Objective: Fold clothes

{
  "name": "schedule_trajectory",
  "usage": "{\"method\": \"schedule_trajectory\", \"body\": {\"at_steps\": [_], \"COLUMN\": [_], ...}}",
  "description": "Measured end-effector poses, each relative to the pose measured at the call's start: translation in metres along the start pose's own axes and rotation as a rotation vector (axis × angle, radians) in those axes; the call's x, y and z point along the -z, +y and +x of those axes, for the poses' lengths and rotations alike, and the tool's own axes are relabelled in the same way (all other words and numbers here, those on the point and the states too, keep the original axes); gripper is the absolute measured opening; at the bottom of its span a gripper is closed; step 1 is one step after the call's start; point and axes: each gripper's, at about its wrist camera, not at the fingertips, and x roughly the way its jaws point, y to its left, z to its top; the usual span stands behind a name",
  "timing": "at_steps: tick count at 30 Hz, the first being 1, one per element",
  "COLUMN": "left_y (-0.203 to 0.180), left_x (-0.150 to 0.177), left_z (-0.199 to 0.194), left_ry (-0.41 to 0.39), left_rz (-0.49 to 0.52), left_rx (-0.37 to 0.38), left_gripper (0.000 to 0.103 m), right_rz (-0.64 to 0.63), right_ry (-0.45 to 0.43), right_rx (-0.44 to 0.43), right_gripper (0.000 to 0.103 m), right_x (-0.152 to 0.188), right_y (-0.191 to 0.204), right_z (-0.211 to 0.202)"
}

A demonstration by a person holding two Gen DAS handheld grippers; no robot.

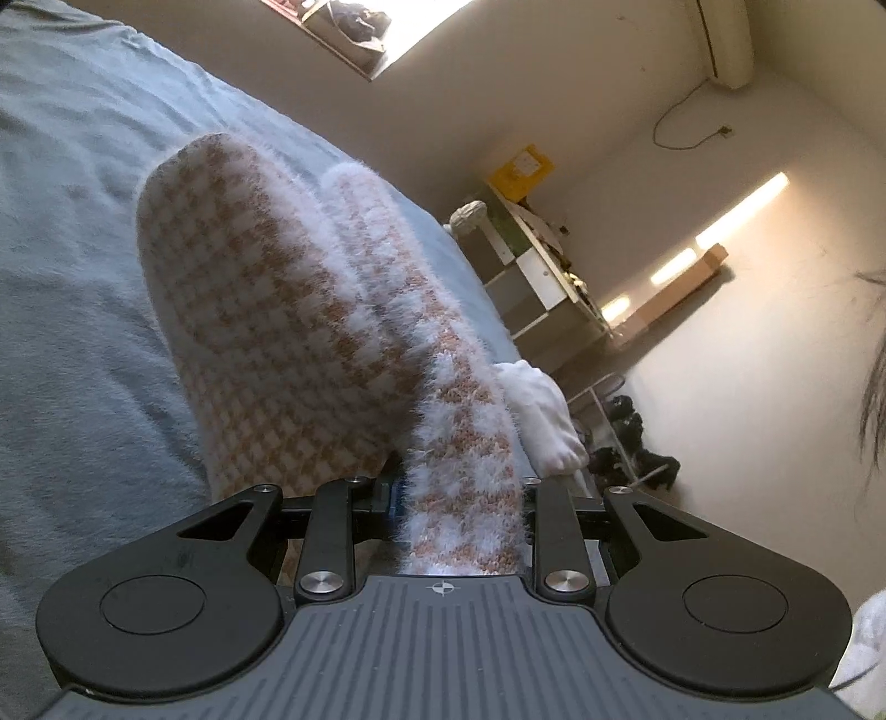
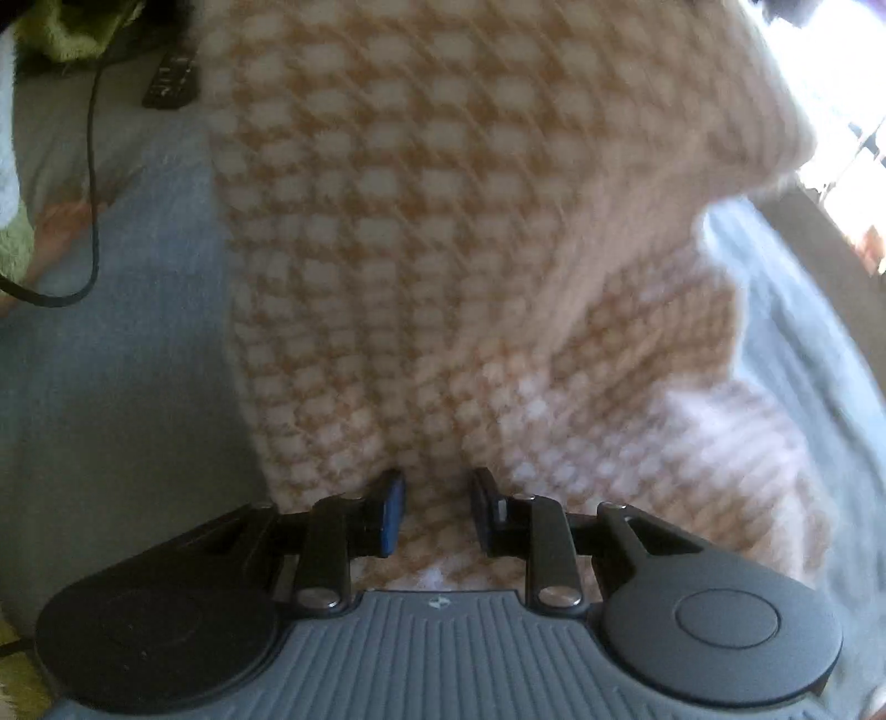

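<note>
A fuzzy orange-and-white houndstooth garment [image 1: 266,310] lies on a grey-blue bed sheet [image 1: 72,277]. In the left wrist view a strip of it rises from the bed and runs back between the fingers of my left gripper [image 1: 457,493], which is shut on it. The strip hides the right finger. In the right wrist view the same garment [image 2: 415,221] fills the blurred frame. Its folds converge on my right gripper [image 2: 437,509], whose blue pads [image 2: 390,512] pinch a ridge of the fabric above the sheet [image 2: 111,360].
A white cloth [image 1: 540,410] sits at the bed's edge, with a shelf unit [image 1: 531,277] and dark items on the floor [image 1: 631,437] beyond. A black cable [image 2: 91,166], a dark remote-like object [image 2: 171,83] and a green fuzzy item [image 2: 72,33] lie at the left.
</note>
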Motion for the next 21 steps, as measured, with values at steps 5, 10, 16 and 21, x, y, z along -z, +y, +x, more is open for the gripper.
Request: {"method": "schedule_trajectory", "body": {"at_steps": [5, 10, 16, 21], "left_y": [-0.007, -0.014, -0.001, 0.024], "left_x": [0.001, -0.008, -0.008, -0.006], "left_z": [0.015, 0.039, 0.099, 0.144], "left_ry": [0.034, 0.080, 0.199, 0.291], "left_rz": [0.018, 0.032, -0.028, -0.111], "left_rx": [-0.012, 0.007, 0.061, 0.074], "left_gripper": [0.026, 0.032, 0.040, 0.042], "right_rz": [-0.003, 0.454, 1.065, 1.270], "right_ry": [-0.011, -0.065, -0.213, -0.293], "right_rx": [0.013, -0.124, -0.203, -0.225], "right_gripper": [0.027, 0.033, 0.036, 0.051], "right_x": [0.011, 0.041, 0.125, 0.168], "right_y": [0.006, -0.052, -0.102, -0.093], "right_z": [0.008, -0.014, -0.039, -0.062]}}
